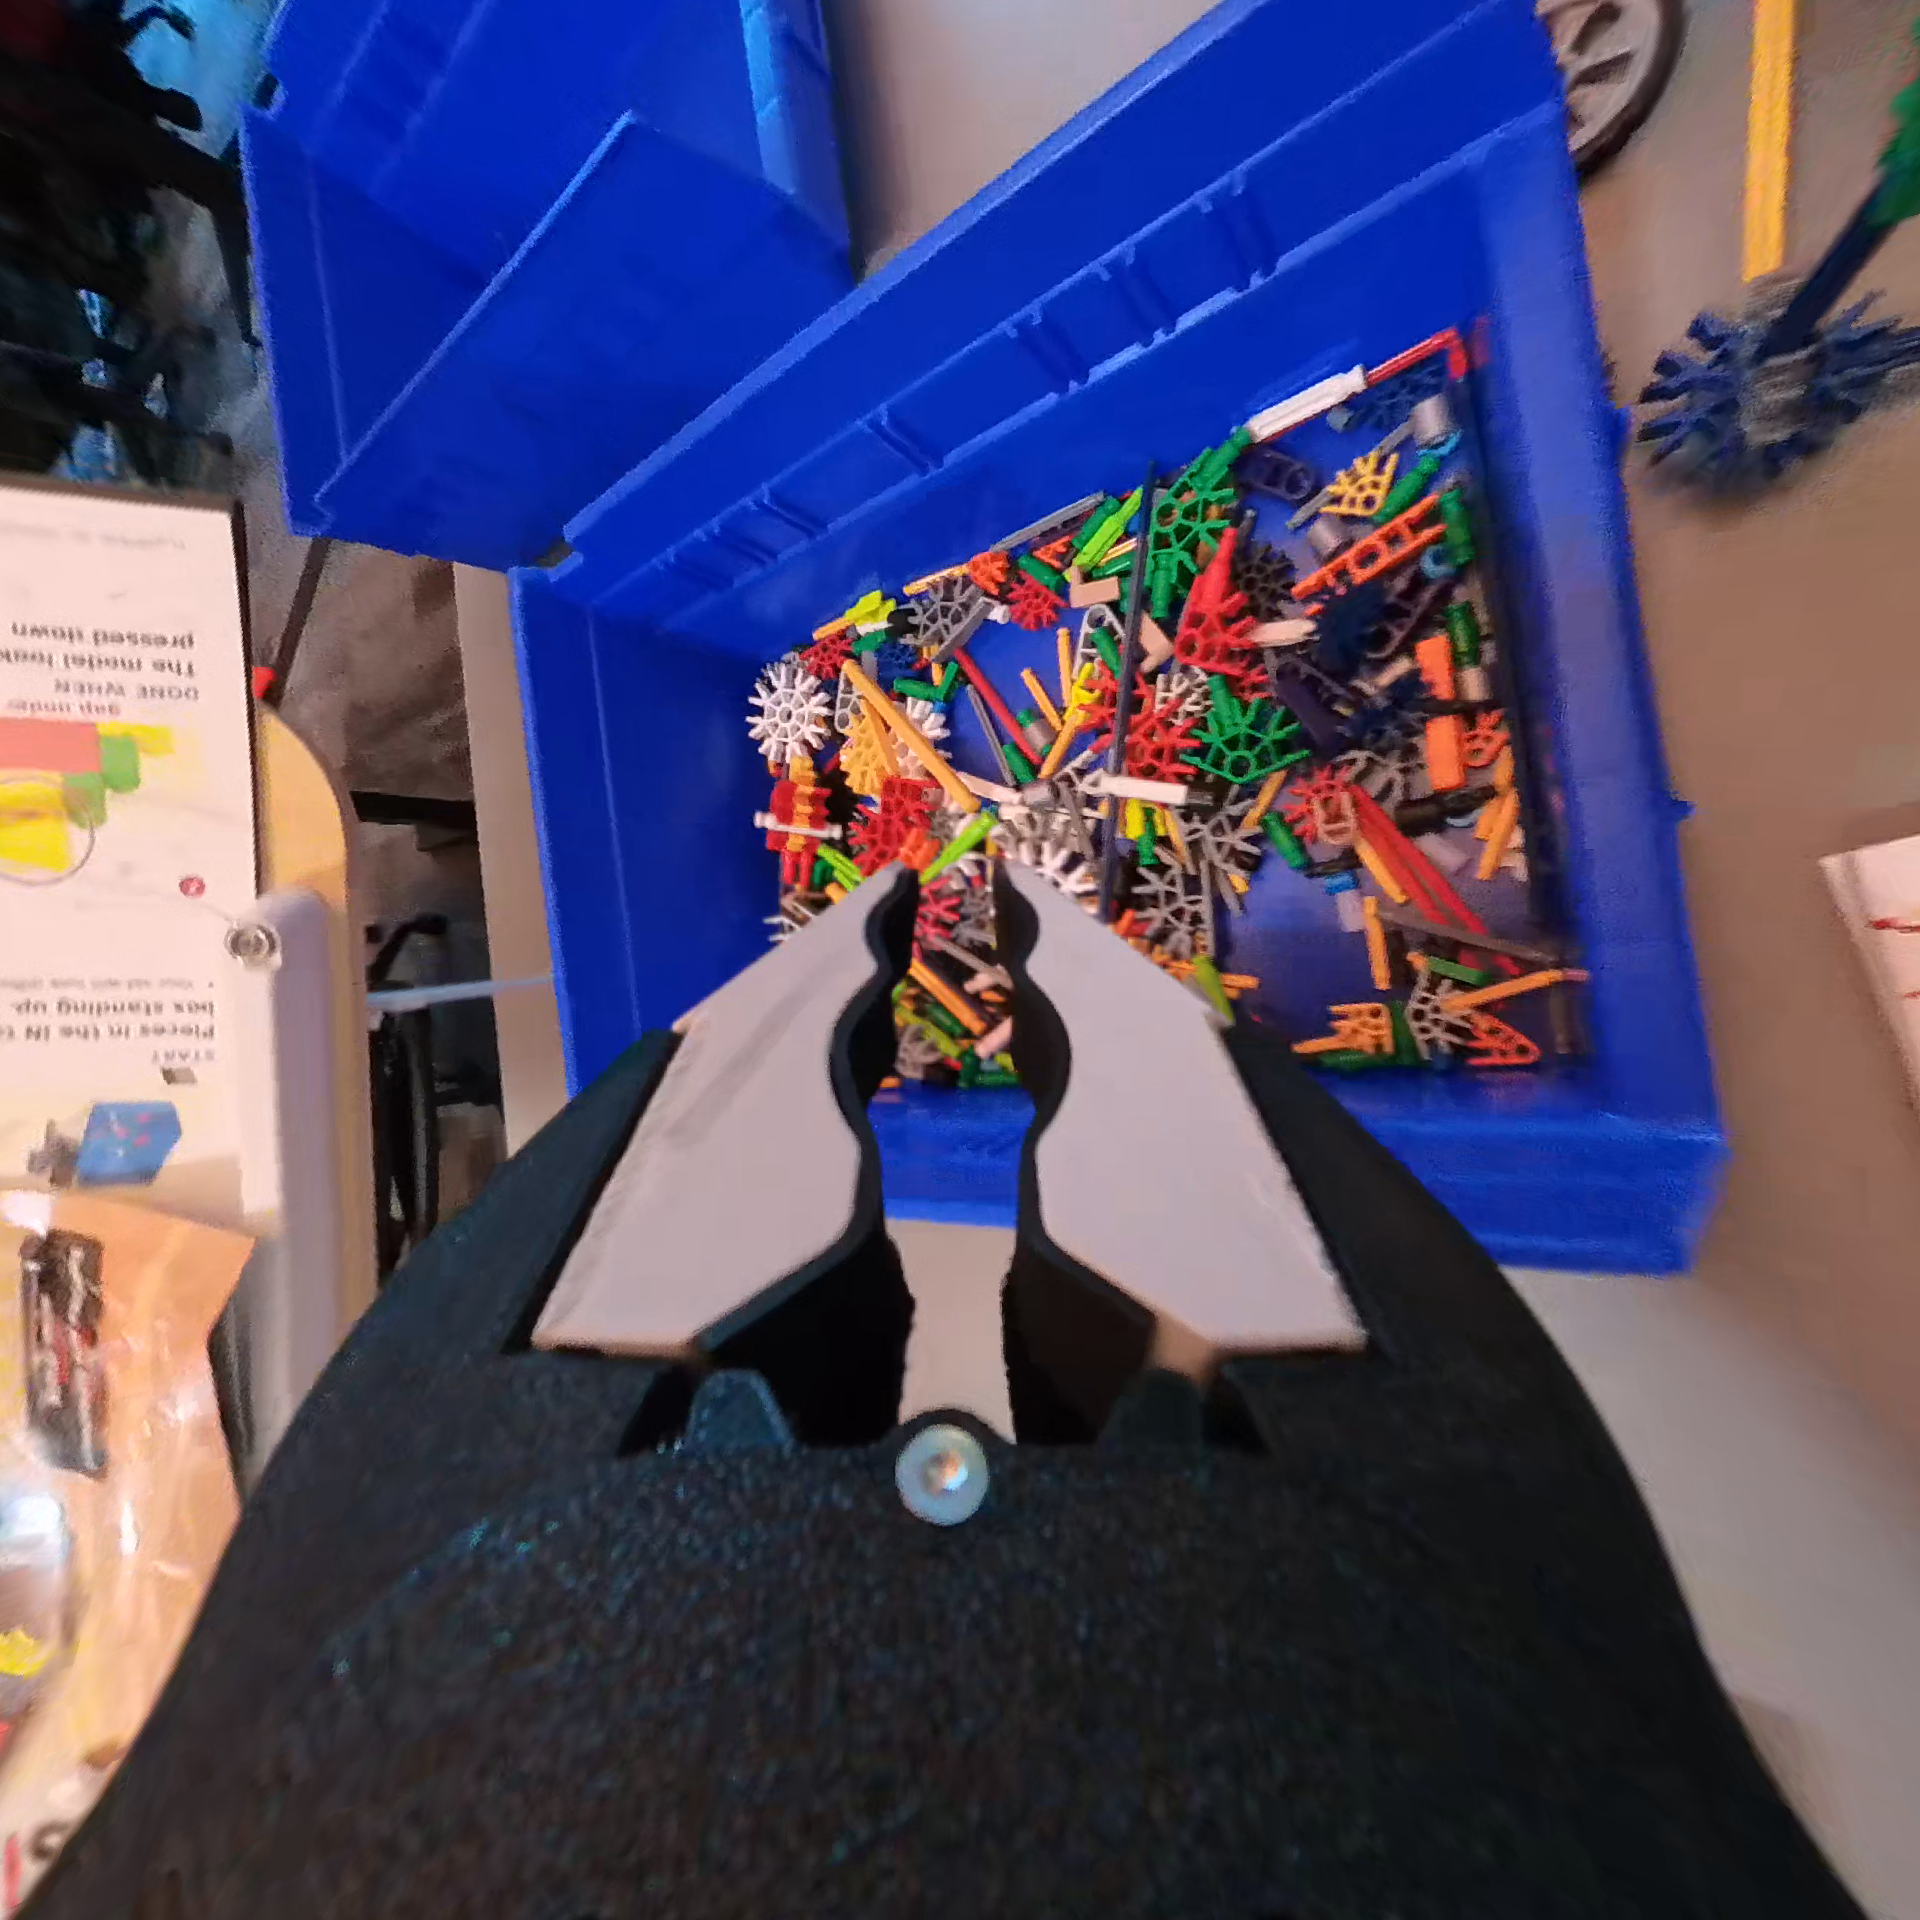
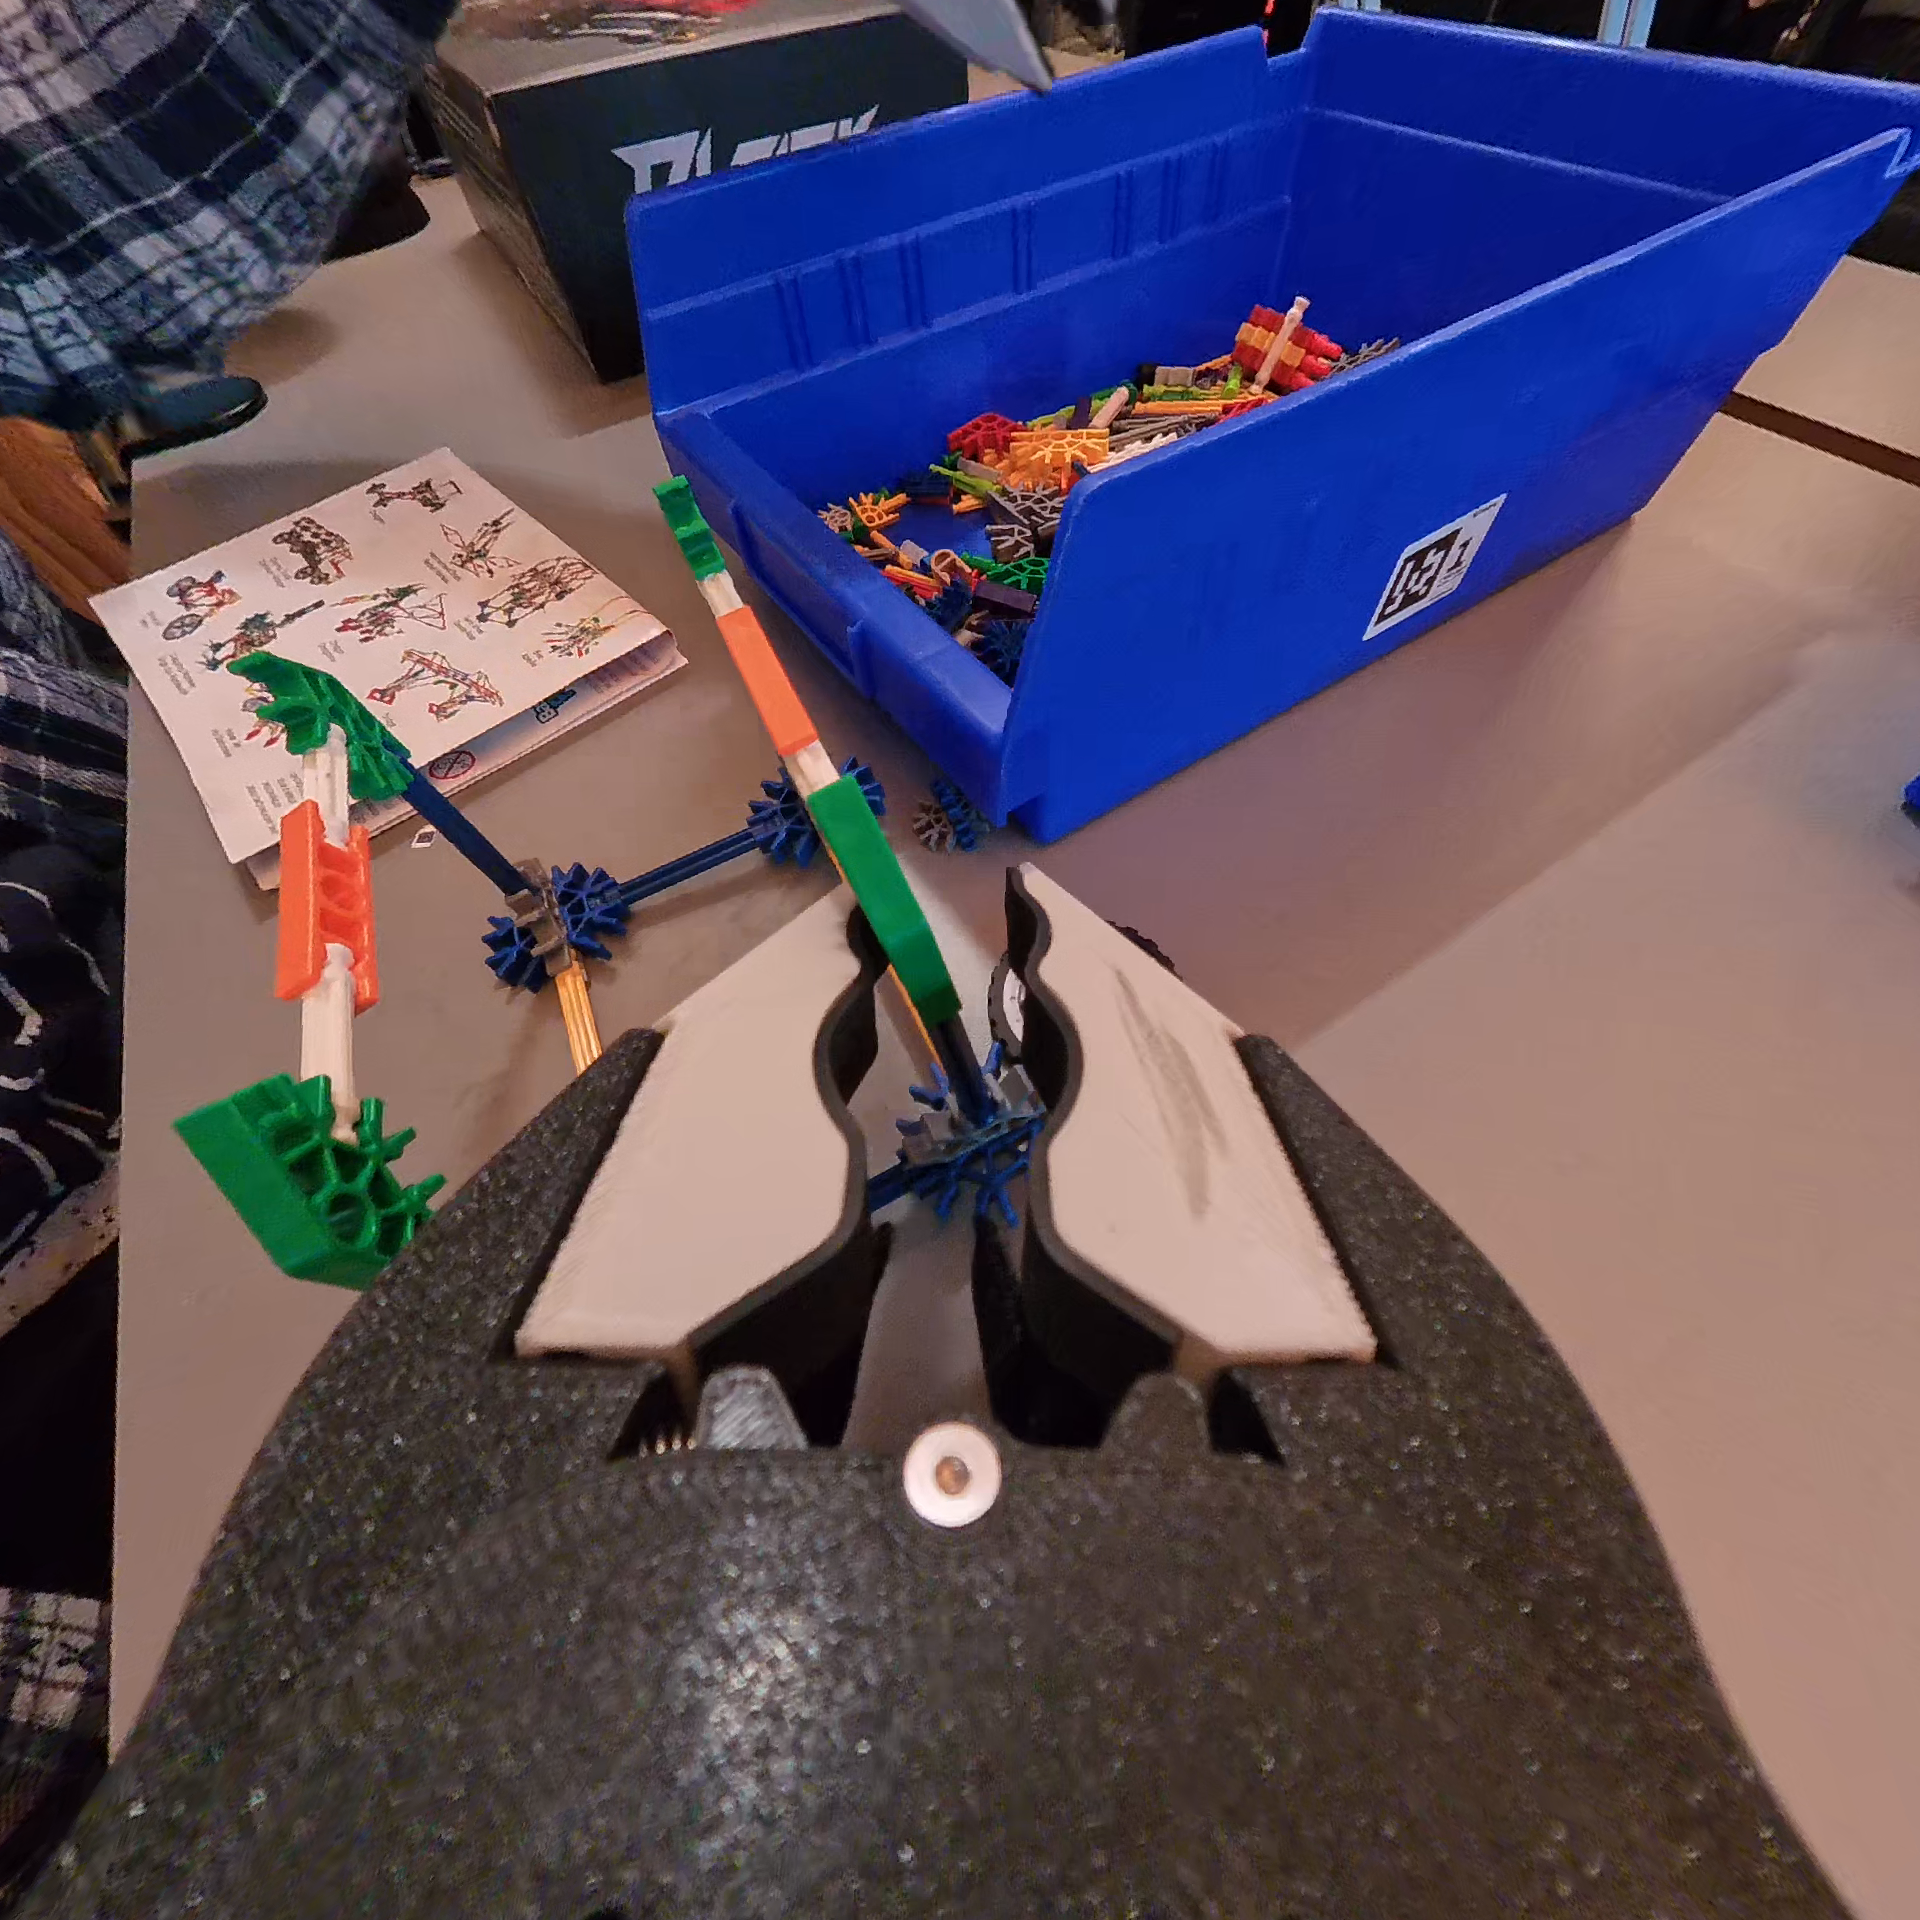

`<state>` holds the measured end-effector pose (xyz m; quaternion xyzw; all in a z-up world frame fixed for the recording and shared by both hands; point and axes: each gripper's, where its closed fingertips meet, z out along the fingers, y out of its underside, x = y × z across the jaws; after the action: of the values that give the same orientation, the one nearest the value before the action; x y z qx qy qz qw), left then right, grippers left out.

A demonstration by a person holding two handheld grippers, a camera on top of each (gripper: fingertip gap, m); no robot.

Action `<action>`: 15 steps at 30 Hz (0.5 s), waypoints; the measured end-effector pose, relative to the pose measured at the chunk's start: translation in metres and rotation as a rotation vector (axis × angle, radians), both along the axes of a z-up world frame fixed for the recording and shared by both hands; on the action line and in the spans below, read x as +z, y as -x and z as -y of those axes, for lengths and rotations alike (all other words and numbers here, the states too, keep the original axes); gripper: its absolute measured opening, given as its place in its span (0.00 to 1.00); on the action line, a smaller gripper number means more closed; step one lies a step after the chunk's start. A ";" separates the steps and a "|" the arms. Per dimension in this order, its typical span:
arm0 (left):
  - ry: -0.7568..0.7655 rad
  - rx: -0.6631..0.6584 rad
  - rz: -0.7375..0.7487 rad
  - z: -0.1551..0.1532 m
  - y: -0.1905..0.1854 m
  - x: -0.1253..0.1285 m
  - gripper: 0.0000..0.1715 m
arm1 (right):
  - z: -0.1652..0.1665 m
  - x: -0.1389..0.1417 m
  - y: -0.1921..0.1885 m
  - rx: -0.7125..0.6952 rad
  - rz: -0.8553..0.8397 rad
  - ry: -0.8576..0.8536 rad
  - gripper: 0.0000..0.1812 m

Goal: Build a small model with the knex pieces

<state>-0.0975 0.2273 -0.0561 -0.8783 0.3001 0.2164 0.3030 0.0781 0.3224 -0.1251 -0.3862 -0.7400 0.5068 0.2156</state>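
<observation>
A tan table [image 2: 1558,935] carries everything. Largest on it is a blue plastic bin [image 2: 1195,623], its floor strewn with a loose heap of rod-and-connector building pieces [image 1: 1143,748] in red, green, orange, yellow, grey and white. A second blue bin [image 1: 499,312] lies tilted against its far side, and a black cardboard box [image 2: 675,135] sits behind it. An instruction sheet [image 2: 384,613] with printed model drawings lies flat near the table edge, partly under a built model [image 2: 561,914] of blue rods, blue snowflake connectors, green, orange and white parts. The left gripper [image 1: 951,883] hangs above the bin's near end, jaws a small gap apart, nothing between them, tips over the pieces; whether they touch any cannot be told. The right gripper [image 2: 935,904] is low over the table, jaws apart around the model's green piece [image 2: 883,904] and blue connector [image 2: 966,1153]; contact cannot be told
</observation>
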 end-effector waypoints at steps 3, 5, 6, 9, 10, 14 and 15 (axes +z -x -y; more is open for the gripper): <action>0.063 -0.026 0.004 -0.018 0.008 -0.007 0.08 | 0.000 0.000 0.000 0.000 0.001 0.001 0.11; 0.093 -0.058 0.055 -0.031 0.007 -0.015 0.08 | 0.000 0.000 0.000 0.000 0.001 0.001 0.11; 0.116 -0.074 0.081 -0.037 0.005 -0.021 0.08 | 0.000 0.000 0.000 0.000 0.001 0.002 0.11; 0.198 -0.100 0.106 -0.053 0.005 -0.041 0.08 | 0.000 0.000 0.000 0.000 0.001 0.005 0.11; 0.220 -0.110 0.113 -0.058 0.004 -0.048 0.08 | 0.000 0.000 0.000 0.001 0.001 0.007 0.11; 0.305 -0.156 0.181 -0.074 -0.006 -0.070 0.09 | -0.001 0.001 0.000 0.000 0.001 0.012 0.11; 0.318 -0.159 0.183 -0.078 -0.007 -0.075 0.09 | -0.001 0.000 0.001 0.001 0.001 0.012 0.11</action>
<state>-0.0907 0.3050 -0.1309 -0.9047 0.3699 0.0609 0.2025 0.0776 0.3231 -0.1247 -0.3875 -0.7372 0.5110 0.2127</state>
